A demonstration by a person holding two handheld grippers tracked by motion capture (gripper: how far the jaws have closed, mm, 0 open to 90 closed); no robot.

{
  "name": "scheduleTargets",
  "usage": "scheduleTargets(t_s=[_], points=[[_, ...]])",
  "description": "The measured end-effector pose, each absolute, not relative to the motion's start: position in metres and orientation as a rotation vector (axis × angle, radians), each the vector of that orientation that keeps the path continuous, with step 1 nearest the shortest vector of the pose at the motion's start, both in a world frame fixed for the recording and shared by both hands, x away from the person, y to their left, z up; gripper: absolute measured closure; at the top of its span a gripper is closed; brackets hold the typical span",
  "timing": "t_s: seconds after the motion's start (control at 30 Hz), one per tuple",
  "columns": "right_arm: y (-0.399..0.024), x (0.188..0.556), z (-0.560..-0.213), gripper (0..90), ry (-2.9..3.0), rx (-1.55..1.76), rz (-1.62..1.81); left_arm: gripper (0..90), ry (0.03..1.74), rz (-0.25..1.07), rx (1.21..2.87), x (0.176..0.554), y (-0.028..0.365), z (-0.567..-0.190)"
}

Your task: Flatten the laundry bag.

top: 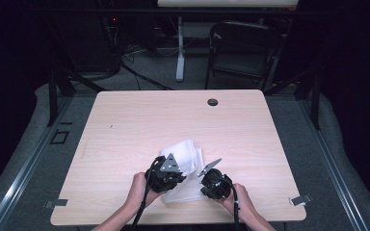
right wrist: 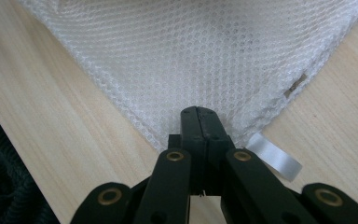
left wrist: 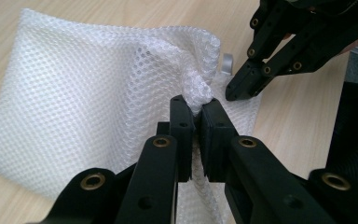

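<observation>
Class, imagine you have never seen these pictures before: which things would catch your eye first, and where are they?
The white mesh bag lies near the front edge of the pale wooden table, bright against the dark room. The left gripper has its fingers shut on a bunched fold of the mesh, while the right gripper is clamped on the bag's edge, beside a small white ribbon loop. Behind the table stands a dark folding chair.

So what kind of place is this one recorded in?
Probably a lab or recording studio rather than a home: a bare wooden table on dark carpet, black framing and cables behind it, plus a folding chair.
</observation>
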State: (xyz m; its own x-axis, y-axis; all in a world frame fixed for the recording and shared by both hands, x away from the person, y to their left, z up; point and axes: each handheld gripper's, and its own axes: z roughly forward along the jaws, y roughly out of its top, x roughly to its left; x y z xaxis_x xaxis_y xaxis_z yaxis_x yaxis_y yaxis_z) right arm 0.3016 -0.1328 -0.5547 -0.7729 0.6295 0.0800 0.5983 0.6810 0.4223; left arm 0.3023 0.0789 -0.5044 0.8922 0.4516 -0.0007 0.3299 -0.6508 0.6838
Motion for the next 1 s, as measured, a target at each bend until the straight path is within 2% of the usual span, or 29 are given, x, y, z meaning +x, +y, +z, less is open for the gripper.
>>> scheduleTargets(t_s=[1.0], points=[[-0.137,0.301,-0.554,90.0,2.798,1.078,0.634,85.2,0.634,0.275,2.265,0.297,0.117,-0.492]])
